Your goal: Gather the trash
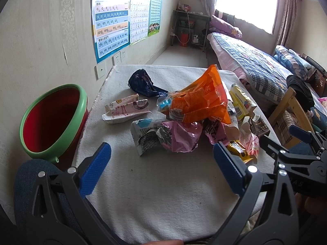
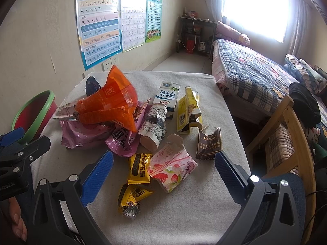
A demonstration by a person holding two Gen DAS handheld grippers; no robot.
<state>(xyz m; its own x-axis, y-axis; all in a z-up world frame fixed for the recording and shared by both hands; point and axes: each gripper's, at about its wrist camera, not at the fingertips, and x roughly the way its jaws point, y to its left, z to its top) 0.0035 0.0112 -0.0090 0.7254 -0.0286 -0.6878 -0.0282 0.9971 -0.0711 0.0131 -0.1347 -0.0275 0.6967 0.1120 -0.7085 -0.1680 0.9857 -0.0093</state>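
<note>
A pile of trash lies on a white cloth-covered table: an orange wrapper, pink foil wrappers, a dark blue wrapper and pale milk cartons. A red bin with a green rim stands left of the table. My left gripper is open and empty, just short of the pile. My right gripper is open and empty, over yellow wrappers and a pink strawberry packet. A milk carton and brown box lie beyond.
A bed with a plaid quilt stands right of the table. A wooden chair frame sits close at the right. Posters hang on the left wall. The other gripper shows at each view's edge.
</note>
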